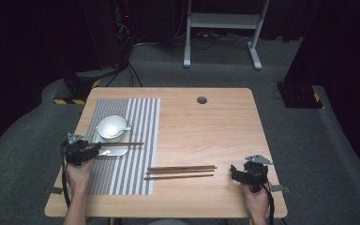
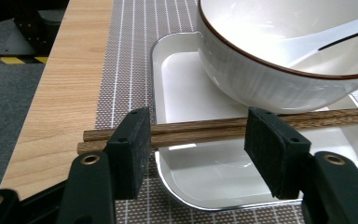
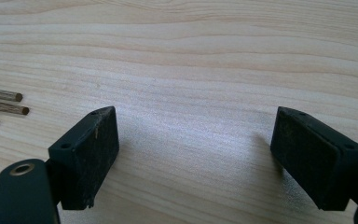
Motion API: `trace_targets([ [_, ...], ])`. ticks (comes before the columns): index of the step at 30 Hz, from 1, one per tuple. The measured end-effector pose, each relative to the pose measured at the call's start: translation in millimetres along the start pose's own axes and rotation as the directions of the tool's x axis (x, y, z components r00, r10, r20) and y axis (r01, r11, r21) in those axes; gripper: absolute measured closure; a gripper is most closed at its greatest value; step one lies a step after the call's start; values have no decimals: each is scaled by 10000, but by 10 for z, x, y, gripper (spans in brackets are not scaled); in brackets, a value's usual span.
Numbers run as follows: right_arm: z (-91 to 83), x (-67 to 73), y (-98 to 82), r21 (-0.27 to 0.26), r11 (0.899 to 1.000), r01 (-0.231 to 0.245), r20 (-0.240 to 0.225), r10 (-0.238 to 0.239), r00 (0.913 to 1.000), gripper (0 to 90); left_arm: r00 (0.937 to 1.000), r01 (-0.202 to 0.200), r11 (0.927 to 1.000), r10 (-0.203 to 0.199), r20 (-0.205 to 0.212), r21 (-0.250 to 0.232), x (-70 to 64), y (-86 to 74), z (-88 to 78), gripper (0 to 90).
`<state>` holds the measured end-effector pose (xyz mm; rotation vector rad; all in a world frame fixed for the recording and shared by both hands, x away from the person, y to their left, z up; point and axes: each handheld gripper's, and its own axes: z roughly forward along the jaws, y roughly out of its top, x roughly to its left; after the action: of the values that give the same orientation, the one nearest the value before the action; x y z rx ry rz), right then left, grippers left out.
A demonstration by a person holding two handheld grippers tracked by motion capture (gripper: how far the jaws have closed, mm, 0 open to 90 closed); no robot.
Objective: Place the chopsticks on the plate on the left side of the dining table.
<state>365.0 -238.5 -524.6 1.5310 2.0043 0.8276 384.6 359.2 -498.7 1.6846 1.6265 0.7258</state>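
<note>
Our left gripper (image 2: pixel 198 147) jaws wide and unclenched, the chopstick pair (image 2: pixel 200 129) lying loose between them across the white tray (image 2: pixel 177 88), bowl (image 2: pixel 270 79) just beyond, our right gripper (image 3: pixel 196 154) spread over bare table (image 3: pixel 191 56).

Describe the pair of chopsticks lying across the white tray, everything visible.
The pair of chopsticks is dark brown wood with visible grain, two sticks side by side. It lies level across the white tray, ends jutting over the striped placemat, just before the bowl. The left gripper straddles it, jaws apart, pads not pressing.
</note>
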Motion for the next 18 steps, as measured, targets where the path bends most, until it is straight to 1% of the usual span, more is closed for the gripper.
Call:
trace_targets([
  [5, 0, 0, 0, -1, 10000, 2, 1, -2, 10000, 151, 9999, 43, 10000, -43, 113, -29, -18, 3, -31, 400],
  [18, 0, 1, 0, 2, 10000, -9, 0, 9, 10000, 151, 9992, -127, 9996, 136, 366, -233, -79, 14, -113, 390],
])
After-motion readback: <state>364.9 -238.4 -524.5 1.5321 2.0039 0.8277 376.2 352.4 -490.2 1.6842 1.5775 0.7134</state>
